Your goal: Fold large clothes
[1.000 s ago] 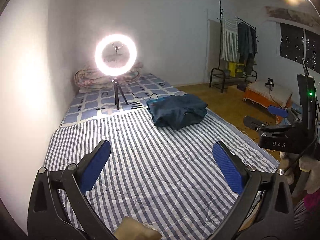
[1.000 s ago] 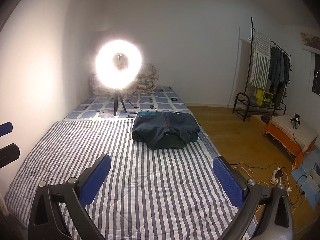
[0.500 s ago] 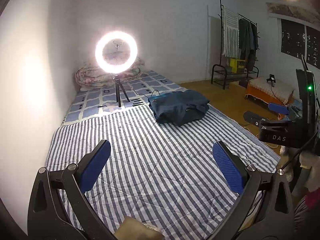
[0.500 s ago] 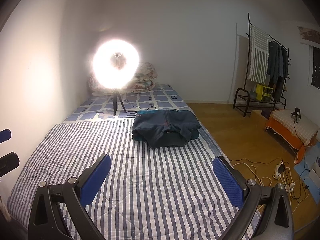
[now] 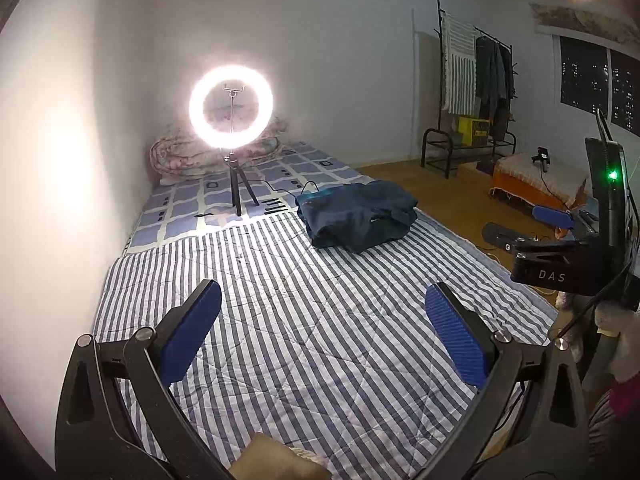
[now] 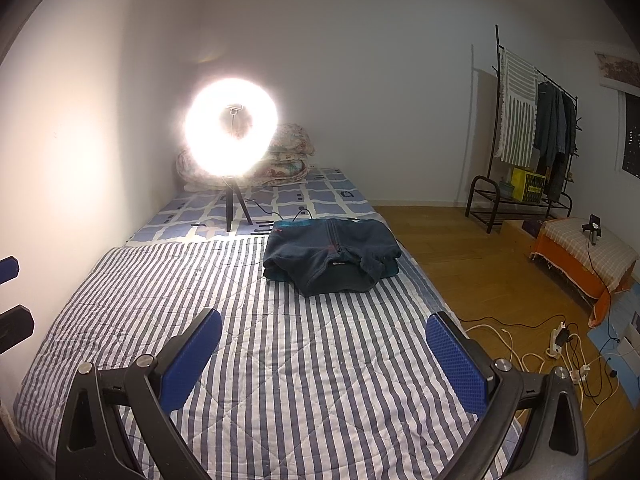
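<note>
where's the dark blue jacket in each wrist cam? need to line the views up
Left wrist: the folded dark blue jacket lies right of centre, on the far end of the striped quilt.
Right wrist: the jacket sits near the middle, past the open jaws.
Shared landmark: the ring light, standing behind and left of the jacket in both.

Cloth, plastic, wood – mostly matt
Jacket (image 6: pixel 332 254) was soft fleece-like cloth; quilt (image 6: pixel 280 360) was stitched cotton; left hand-held gripper (image 5: pixel 322 332) had matt black plastic w/ ribbed blue pads (image 5: pixel 454 340); floor (image 6: pixel 472 264) was smooth wood.
</note>
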Action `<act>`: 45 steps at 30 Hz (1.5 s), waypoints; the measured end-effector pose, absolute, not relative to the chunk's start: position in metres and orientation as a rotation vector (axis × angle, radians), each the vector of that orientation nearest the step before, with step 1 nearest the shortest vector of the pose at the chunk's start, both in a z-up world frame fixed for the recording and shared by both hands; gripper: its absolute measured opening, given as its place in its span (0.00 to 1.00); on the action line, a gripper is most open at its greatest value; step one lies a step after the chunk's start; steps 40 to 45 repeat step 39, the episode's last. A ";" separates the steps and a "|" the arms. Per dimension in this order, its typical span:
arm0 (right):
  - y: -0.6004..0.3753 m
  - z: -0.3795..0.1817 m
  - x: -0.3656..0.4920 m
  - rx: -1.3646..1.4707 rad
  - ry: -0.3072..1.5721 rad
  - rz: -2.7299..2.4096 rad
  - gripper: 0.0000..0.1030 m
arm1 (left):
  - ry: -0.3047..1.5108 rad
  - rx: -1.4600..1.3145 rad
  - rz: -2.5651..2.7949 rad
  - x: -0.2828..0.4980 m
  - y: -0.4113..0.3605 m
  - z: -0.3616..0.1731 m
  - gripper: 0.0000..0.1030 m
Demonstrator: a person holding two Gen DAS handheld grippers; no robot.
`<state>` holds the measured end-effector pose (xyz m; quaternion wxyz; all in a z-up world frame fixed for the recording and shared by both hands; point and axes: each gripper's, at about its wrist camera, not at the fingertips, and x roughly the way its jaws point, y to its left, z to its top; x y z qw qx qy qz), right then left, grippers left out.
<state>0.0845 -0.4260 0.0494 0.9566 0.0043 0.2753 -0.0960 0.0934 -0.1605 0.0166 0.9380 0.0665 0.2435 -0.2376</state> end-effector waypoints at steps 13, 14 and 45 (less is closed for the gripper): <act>-0.426 0.050 0.085 0.007 0.559 -0.196 1.00 | 0.487 0.154 -0.488 0.092 -0.158 0.017 1.00; -0.427 0.049 0.085 0.008 0.559 -0.196 1.00 | 0.489 0.153 -0.488 0.092 -0.159 0.017 1.00; -0.422 0.047 0.082 0.018 0.566 -0.197 1.00 | 0.443 0.155 -0.479 0.104 -0.144 0.021 1.00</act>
